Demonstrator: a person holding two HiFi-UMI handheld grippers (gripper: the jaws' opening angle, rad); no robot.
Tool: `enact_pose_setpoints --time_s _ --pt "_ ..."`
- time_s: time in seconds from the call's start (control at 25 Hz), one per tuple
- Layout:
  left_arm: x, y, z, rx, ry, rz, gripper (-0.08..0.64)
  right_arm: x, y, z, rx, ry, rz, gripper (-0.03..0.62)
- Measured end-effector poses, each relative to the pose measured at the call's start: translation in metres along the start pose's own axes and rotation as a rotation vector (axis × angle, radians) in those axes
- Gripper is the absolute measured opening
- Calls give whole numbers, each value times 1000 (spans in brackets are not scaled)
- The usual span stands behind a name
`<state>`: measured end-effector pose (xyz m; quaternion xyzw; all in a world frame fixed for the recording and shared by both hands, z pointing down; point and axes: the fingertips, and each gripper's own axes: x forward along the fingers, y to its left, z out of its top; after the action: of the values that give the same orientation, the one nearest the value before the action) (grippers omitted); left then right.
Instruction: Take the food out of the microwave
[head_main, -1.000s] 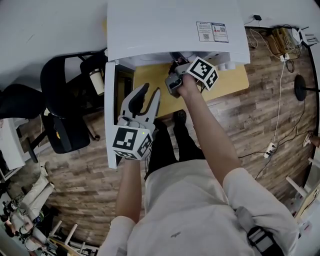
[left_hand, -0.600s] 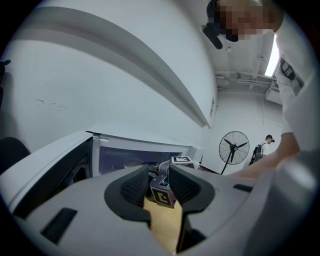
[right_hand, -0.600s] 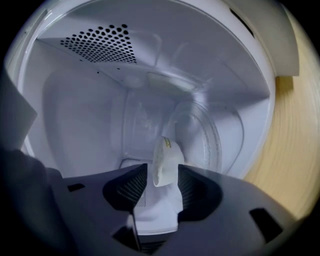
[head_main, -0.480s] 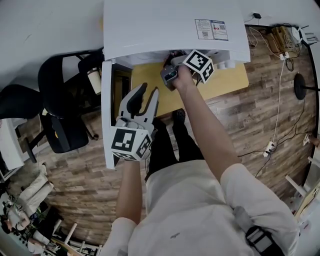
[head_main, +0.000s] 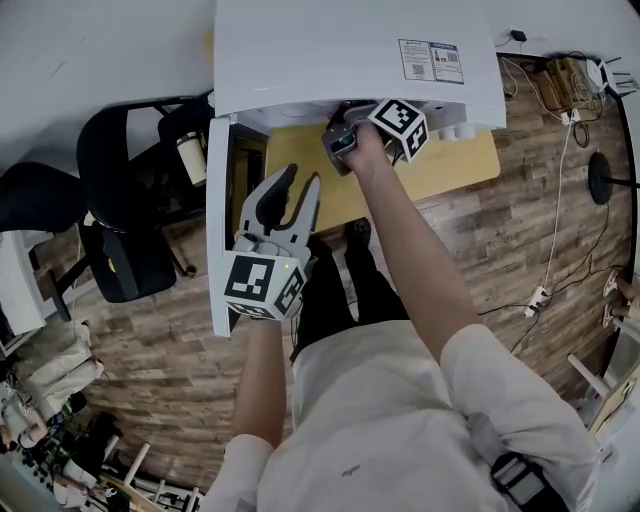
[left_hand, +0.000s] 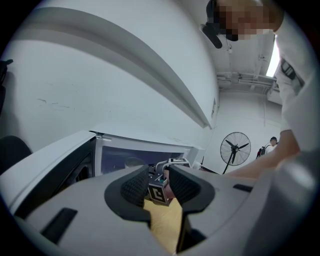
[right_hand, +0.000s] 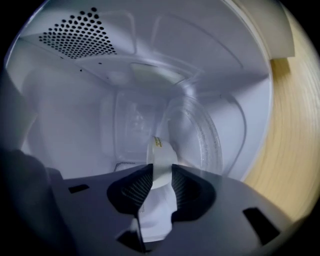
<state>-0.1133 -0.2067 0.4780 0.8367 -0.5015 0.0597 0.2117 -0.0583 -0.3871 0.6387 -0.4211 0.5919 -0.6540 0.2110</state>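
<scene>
Since a second ago the right gripper (right_hand: 160, 184) has pushed further into the mouth of the microwave (head_main: 350, 50). Its marker cube now sits under the front edge. The left gripper (head_main: 302, 185) has kept its place beside the open door (head_main: 220, 240).

The right gripper's fingers (right_hand: 134, 187) have just been closing. The food (right_hand: 159, 155), a pale piece with a small yellow label, stands between them with both pads against its sides, so I judge the grip is on. The hold sits low and near level, probably so the piece can come straight out through the opening.

The left gripper's fingers (head_main: 272, 195) stand a little apart with nothing between them. It seems to wait clear of the right arm's path.

Only the right gripper view shows the cavity, with the food near the front and what looks like a round glass tray (right_hand: 200, 135) behind it. The head view hides all that under the microwave's top. It does show the wooden table (head_main: 455, 165) the microwave stands on and how the two arms lie. The left gripper view looks past the door toward the right gripper's cube.
</scene>
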Motion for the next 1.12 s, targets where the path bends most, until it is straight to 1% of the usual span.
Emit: enact_pose_setpoints --time_s 0.16,0.52,0.8,0.96,1.12 --pt "-3 2 1 3 2 4 112 3 1 5 13 -22 22 98" --pt "-1 3 0 -1 4 8 114 1 2 5 17 -41 28 78" --pt "-1 2 2 -1 -1 9 114 -4 1 0 11 -24 17 77" --pt "-2 0 2 1 0 10 114 -10 -1 -3 25 -17 15 77" --pt "-3 -1 2 -1 -1 11 114 -15 -1 -5 8 -6 12 72"
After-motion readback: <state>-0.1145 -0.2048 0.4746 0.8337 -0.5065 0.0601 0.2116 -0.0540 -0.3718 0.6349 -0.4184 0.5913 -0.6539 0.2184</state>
